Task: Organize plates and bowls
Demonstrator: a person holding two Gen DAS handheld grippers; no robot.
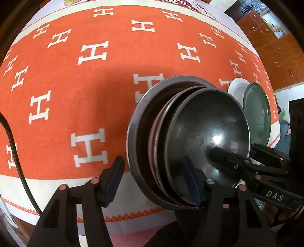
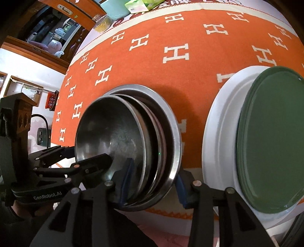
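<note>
A stack of metal dishes stands near the table's front edge. A dark bowl (image 1: pixel 209 123) (image 2: pixel 110 129) sits on top of thin plates inside a wide steel bowl (image 1: pixel 136 114) (image 2: pixel 171 117). My left gripper (image 1: pixel 153 159) (image 2: pixel 89 153) straddles the stack's left rim, one finger inside the dark bowl. The other finger is just outside the steel bowl, with a sliver of cloth showing between them. My right gripper (image 2: pixel 154 167) (image 1: pixel 233 148) clamps the right rim, one pad inside the top bowl and the other against the steel rim.
A green plate (image 2: pixel 269 136) (image 1: pixel 258 114) lies on a white plate (image 2: pixel 218 133) (image 1: pixel 237 85) right of the stack. The orange H-patterned cloth (image 1: pixel 95 95) covers the table. A black cable (image 1: pixel 11 133) hangs at the left. A tissue pack (image 2: pixel 136 4) and containers stand at the far edge.
</note>
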